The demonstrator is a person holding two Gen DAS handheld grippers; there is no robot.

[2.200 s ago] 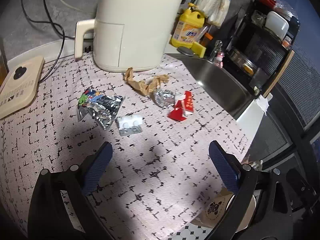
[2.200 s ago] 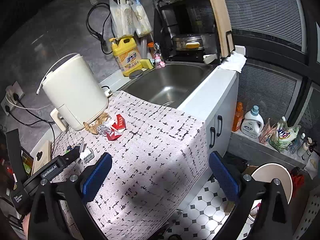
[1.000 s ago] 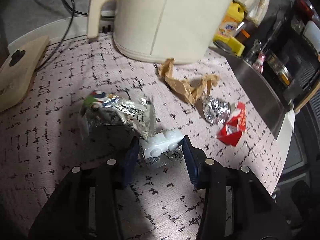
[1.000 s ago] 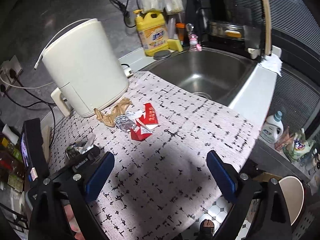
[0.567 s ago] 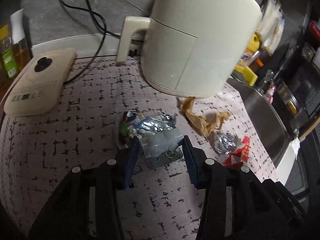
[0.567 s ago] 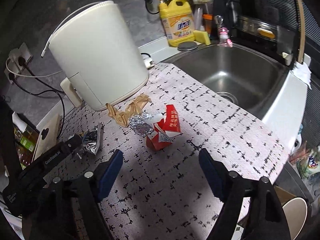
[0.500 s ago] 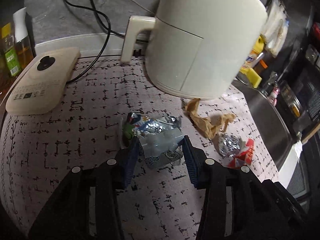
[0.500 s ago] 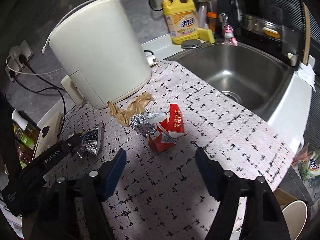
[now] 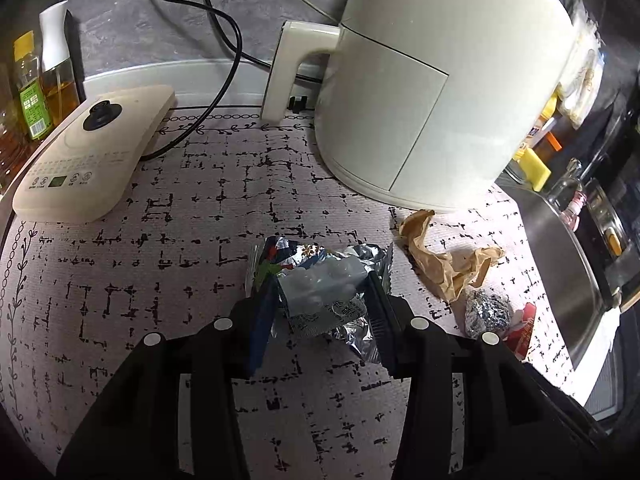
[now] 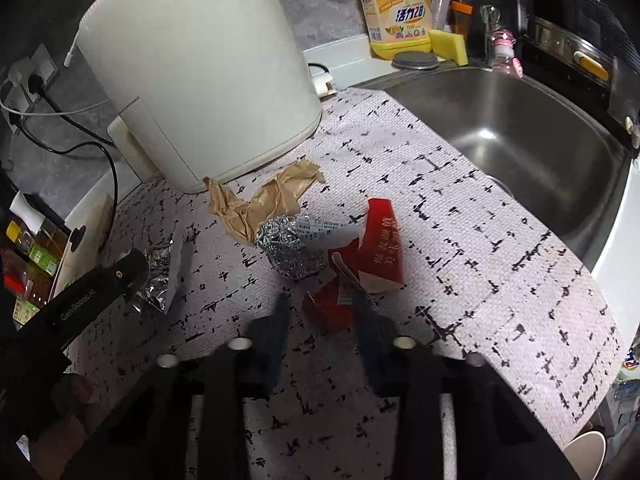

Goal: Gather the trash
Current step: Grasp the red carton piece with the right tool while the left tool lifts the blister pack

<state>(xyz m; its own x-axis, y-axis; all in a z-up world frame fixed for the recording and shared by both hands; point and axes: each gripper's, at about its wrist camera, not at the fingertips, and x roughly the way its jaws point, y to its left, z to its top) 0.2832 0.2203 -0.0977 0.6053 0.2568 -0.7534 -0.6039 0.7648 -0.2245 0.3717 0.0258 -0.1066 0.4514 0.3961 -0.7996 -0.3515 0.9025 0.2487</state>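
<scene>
My left gripper (image 9: pixel 322 286) is shut on a pale pill blister pack (image 9: pixel 320 280) with a silvery foil back, held just above the patterned mat (image 9: pixel 200 280). A crinkled foil snack wrapper (image 9: pixel 288 250) shows right behind the pack. My right gripper (image 10: pixel 320 304) is low over the mat with its jaws closing. A torn red carton scrap (image 10: pixel 326 312) lies between them, with a small gap still at the left finger. The bigger red carton piece (image 10: pixel 382 240), a foil ball (image 10: pixel 286 248) and crumpled brown paper (image 10: pixel 260 200) lie just beyond. The left gripper (image 10: pixel 134 270) also shows at the left.
A cream air fryer (image 10: pixel 200 60) stands at the back of the mat. The steel sink (image 10: pixel 520 132) lies to the right, with a yellow detergent bottle (image 10: pixel 396 8) and a sponge (image 10: pixel 450 46) behind it. A beige scale (image 9: pixel 88 152), oil bottles (image 9: pixel 36 84) and a black cable (image 9: pixel 224 80) are at left.
The left gripper has lifted the blister pack a little and turned. The right gripper has dropped toward the red carton and its jaws have narrowed from wide open around the scrap.
</scene>
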